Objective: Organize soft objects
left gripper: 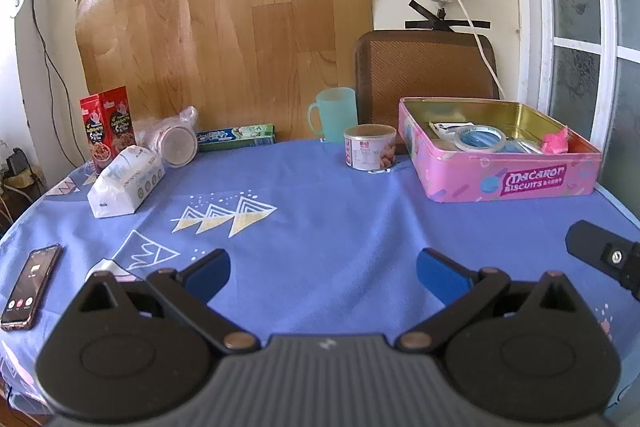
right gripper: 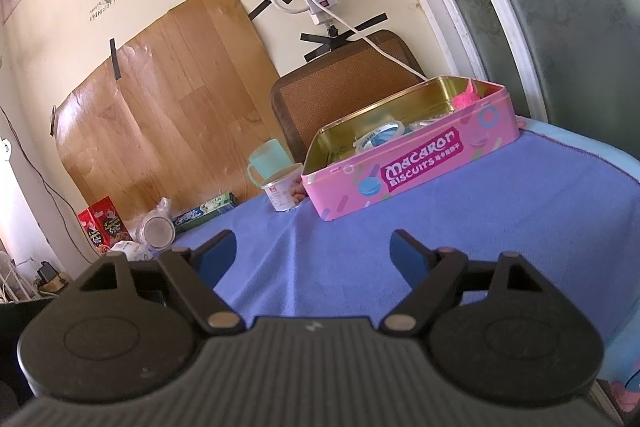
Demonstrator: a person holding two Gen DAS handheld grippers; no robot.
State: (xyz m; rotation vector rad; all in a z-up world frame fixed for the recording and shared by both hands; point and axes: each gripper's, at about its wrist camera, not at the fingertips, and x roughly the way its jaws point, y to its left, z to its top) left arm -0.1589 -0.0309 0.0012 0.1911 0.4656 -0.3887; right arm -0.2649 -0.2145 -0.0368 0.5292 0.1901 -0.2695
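Soft objects: a white tissue pack (left gripper: 125,183) is seen lying on the blue tablecloth (left gripper: 320,195) at the far left, just in front of a red snack box (left gripper: 108,125) and beside a clear bag holding a round lid (left gripper: 176,143). A pink soft item (left gripper: 556,141) is seen inside the pink biscuit tin (left gripper: 512,183), at its right end, next to a roll of tape (left gripper: 482,139).

Tin noted at the far right of the table, lid off, gold lining exposed. A small can (left gripper: 370,147) stands just left of it; a teal mug (left gripper: 334,115) is placed behind the can. A toothpaste box (left gripper: 236,137) lies against the wood-pattern sheet (left gripper: 224,27) taped to the wall. A phone (left gripper: 30,287) is laid flat at the near left edge, screen lit.

Left gripper (left gripper: 323,273): jaws held wide apart over bare cloth, nothing between them. Right gripper (right gripper: 313,253): jaws likewise spread, nothing gripped, pointed toward the tin; one of its black arms is seen at the right edge of the left view.
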